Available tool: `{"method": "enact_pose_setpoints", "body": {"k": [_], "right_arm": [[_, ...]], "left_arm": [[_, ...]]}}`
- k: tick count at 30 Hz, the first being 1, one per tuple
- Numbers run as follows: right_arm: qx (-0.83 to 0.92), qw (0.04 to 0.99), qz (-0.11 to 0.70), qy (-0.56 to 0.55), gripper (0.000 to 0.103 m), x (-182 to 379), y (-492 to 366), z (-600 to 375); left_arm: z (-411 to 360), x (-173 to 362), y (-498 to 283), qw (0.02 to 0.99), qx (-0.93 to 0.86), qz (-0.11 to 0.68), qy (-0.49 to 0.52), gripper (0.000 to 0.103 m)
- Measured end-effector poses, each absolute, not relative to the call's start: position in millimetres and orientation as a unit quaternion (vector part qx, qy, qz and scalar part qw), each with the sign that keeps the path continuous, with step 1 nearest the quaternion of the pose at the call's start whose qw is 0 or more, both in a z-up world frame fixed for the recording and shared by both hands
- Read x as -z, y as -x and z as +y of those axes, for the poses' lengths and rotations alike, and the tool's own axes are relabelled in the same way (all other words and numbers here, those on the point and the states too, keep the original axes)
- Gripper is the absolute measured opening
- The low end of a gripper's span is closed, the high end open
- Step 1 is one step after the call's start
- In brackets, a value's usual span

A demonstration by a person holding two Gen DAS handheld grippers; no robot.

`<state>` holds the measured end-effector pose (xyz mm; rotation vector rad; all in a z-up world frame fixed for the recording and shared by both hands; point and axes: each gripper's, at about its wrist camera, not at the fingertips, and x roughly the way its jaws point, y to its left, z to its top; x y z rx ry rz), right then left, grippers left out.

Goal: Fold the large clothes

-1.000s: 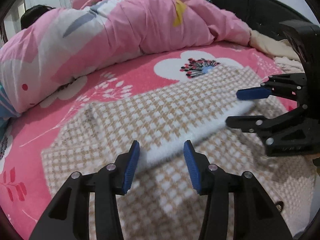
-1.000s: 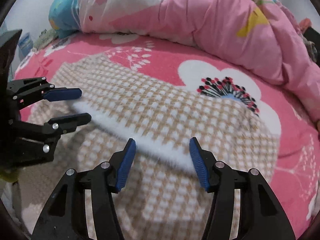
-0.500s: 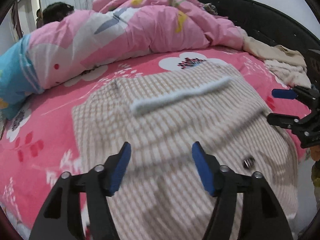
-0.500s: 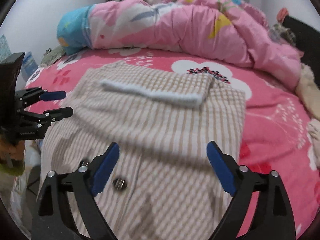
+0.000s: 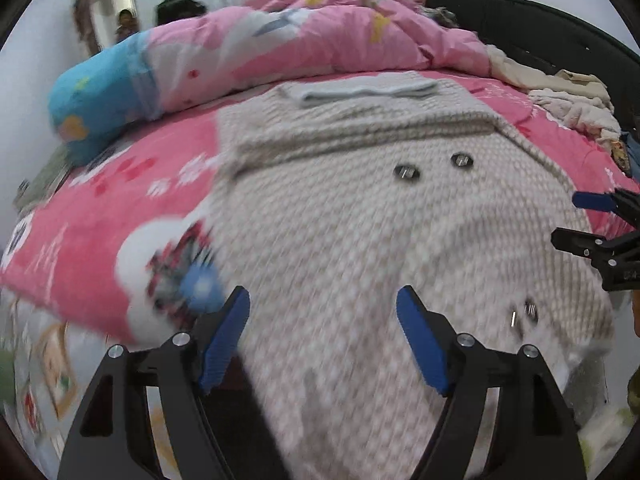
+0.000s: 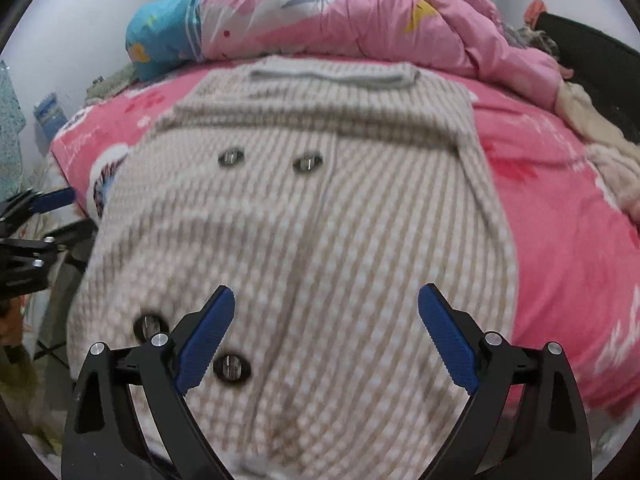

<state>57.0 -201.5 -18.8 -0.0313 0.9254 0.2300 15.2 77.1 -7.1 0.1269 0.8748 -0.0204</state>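
Four metal buttons (image 6: 307,163) — checked knit garment (image 6: 320,240)

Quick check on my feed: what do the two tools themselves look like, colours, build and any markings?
Both match. The left tool and right tool are matte black frames with triangular cut-outs and silver round-head screws at the joints. Each finger ends in a blue ribbed pad. No cables or sleeves show. The right tool's body, seen from the left camera, carries small pale lettering too blurred to read.

Left tool (image 5: 323,336) spread wide and empty, right tool (image 6: 326,338) likewise
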Motion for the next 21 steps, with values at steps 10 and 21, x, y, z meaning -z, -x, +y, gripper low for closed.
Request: {"method": "enact_pose_setpoints", "body": {"k": [10, 21], "right_arm": [[-0.113, 0.877, 0.466, -0.017, 0.09, 45.0, -24.3, -205.3], [-0.113, 0.879, 0.463, -0.021, 0.09, 49.6, 0.5, -206.3]], "left_arm": [[95.8, 29.3, 75.1, 0.898, 0.013, 0.439, -0.008, 0.074], [90.1, 71.2, 102.8, 0.87, 0.023, 0.492, 0.031, 0.061]]}}
